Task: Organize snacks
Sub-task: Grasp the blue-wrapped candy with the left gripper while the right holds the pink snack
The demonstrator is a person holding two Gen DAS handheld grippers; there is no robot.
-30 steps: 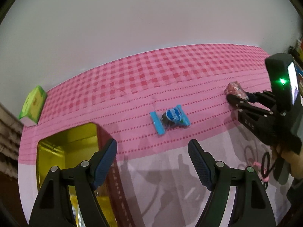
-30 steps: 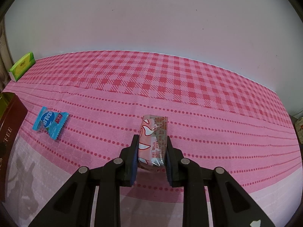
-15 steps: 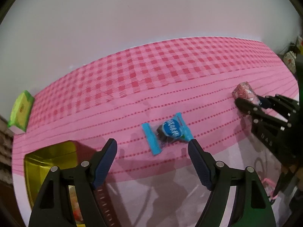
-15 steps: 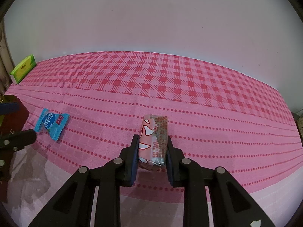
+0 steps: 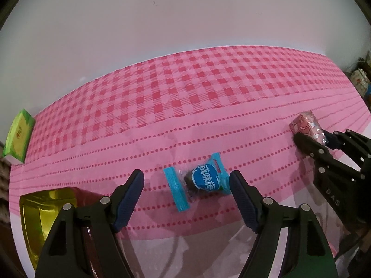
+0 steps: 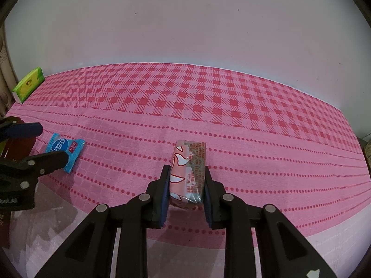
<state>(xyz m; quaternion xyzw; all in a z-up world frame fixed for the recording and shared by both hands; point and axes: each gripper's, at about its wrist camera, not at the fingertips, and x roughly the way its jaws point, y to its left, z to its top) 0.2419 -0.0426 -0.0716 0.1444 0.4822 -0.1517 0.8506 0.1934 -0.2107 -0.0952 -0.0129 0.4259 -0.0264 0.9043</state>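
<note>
Left wrist view: left gripper (image 5: 186, 199) is closing around the blue candy (image 5: 204, 181), whose slippery wrapper risks squirting out; right gripper (image 6: 185, 191) is clamping the pink snack (image 6: 187, 171).

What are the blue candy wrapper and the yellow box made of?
The blue candy wrapper looks like thin, glossy plastic film: it has crimped zigzag ends and a clear patch that shows the dark candy inside. The yellow box is probably metal, a tin: its gold inside walls shine like a mirror.

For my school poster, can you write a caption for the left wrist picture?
Left gripper closing around a blue wrapped candy on the pink checked tablecloth, beside a yellow-lined tin.
</note>
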